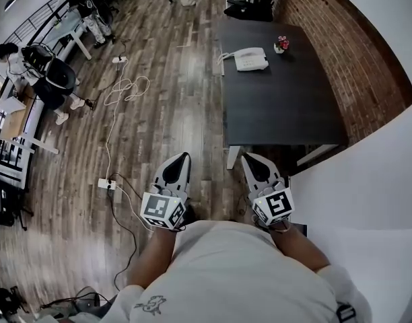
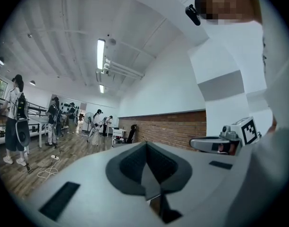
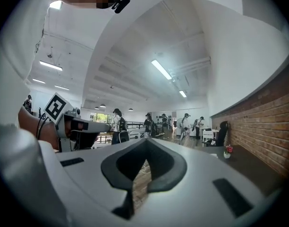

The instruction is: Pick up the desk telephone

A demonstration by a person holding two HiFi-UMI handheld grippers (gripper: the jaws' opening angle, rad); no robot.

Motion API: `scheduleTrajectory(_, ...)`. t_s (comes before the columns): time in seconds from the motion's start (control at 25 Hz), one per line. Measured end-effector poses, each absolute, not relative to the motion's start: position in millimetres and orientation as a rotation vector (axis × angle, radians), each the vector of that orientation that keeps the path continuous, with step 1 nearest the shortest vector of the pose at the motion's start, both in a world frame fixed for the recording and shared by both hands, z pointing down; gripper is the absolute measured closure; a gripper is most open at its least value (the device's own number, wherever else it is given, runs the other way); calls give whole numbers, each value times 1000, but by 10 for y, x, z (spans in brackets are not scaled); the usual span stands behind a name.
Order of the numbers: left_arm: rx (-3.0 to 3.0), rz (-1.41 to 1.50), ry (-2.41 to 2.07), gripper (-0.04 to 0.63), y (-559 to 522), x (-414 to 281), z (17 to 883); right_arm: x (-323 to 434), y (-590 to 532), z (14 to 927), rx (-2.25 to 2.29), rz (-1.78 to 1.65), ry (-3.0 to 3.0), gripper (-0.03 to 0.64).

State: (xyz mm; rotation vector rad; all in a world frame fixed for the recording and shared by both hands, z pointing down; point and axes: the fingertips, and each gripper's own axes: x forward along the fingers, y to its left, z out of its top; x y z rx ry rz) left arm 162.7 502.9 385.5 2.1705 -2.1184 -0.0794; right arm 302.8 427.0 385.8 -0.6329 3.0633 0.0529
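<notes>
Dark table (image 1: 280,106) is standing alongside brick wall (image 1: 357,66). Small red-flowered pot (image 1: 281,44) is sitting near its far edge. Black office chair (image 1: 256,5) is standing beyond. White cable (image 1: 125,89) is trailing across wooden floor (image 1: 179,113) toward power strip (image 1: 106,184). People (image 2: 16,117) are standing far left.

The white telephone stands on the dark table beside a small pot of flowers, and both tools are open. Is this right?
Not quite: both tools are shut. Each gripper view shows it: the left tool and the right tool have their jaws together, empty. The white telephone does stand on the dark table beside the pot of flowers.
</notes>
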Motion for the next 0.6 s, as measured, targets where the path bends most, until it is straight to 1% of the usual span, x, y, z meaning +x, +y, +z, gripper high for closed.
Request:
scheduleTrajectory(0.36, 2172, -84, -2097, 579, 4938, 853, 3943, 2341, 4152, 3929, -699, 7, 3064, 610)
scheduleTrajectory(0.44, 2191, -80, -2080, 536, 4922, 624, 3938, 2125, 4140, 3906, -721, 11, 3057, 564)
scheduleTrajectory(0.52, 2206, -81, -2066, 462, 4921, 379, 3921, 1894, 4160, 3874, -731, 27, 3054, 523)
scheduleTrajectory(0.6, 2213, -81, -2057, 405, 4943, 136, 3914, 1664, 4197, 3882, -735, 21, 3057, 502)
